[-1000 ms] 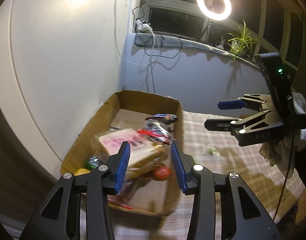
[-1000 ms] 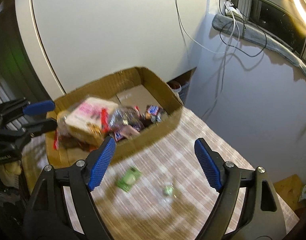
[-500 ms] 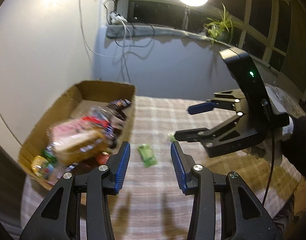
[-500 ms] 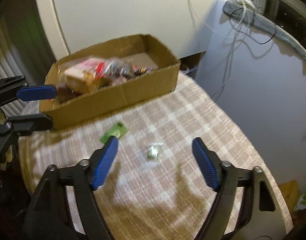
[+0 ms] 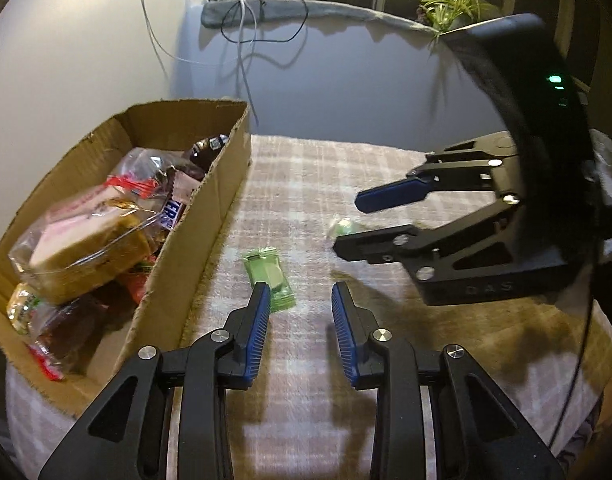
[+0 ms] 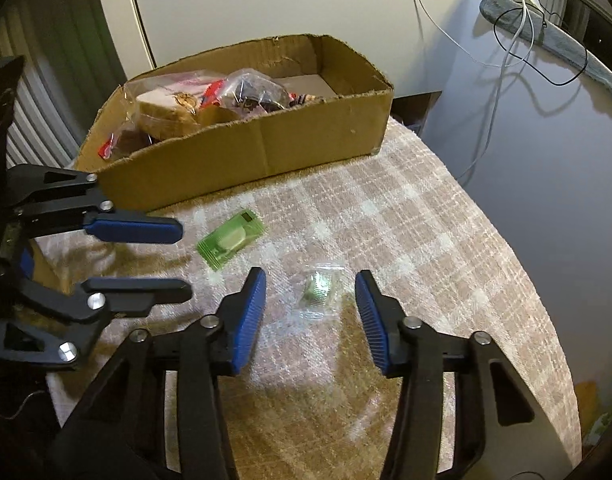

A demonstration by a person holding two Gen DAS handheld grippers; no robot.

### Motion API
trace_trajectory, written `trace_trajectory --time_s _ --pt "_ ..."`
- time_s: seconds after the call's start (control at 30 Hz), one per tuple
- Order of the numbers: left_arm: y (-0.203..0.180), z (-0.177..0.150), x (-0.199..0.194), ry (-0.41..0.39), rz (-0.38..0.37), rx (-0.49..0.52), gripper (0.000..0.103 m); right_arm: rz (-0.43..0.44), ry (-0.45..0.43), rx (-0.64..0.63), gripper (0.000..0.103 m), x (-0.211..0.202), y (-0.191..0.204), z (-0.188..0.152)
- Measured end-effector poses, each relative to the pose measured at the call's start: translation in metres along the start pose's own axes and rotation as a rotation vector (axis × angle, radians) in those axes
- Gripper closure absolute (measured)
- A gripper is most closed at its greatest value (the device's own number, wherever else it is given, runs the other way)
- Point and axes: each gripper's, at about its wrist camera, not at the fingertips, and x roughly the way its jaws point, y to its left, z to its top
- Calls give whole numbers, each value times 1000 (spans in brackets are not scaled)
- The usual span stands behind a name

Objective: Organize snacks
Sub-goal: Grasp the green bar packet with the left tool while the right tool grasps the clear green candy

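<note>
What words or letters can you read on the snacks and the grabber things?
"ERS": the end of a longer name, on a snack bar wrapper in the cardboard box.
"D A S", faint: on the right gripper.
Green packet: print too small to read.
Clear candy wrapper: nothing readable.
Bread bag: pink label blurred.

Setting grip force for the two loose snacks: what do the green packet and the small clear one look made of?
The green packet looks like thin glossy plastic film: translucent, crimped ends, a pale piece showing through. The small clear wrapper seems crinkly cellophane-like film, glinting, with a greenish sweet inside, probably. Both lie flat on the checked cloth.
</note>
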Motion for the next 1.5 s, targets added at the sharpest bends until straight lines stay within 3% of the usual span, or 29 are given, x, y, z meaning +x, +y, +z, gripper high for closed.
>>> trace_trajectory --time_s 0.37,0.47,0.63,0.87,1.03,1.17,1.3,1.5 --pt "-2 3 20 27 61 13 73 18 2 -21 62 9 -1 -4" --pt "-3 5 27 34 78 26 73 5 16 -34 69 14 -1 -6" --pt "-2 8 32 37 89 26 84 -4 9 -40 77 15 -1 -7" --pt "-4 9 34 31 57 45 86 -11 9 -45 77 12 -4 -11" --pt "-9 11 35 23 51 65 95 -23 4 -21 77 9 -9 -14" --pt "-8 11 34 15 69 53 95 -26 7 -12 77 8 -9 -16" --pt "-3 12 34 18 104 21 80 -26 6 -17 77 8 -8 -16" --pt "-4 14 42 46 92 17 80 -25 -5 -21 77 7 -6 -16"
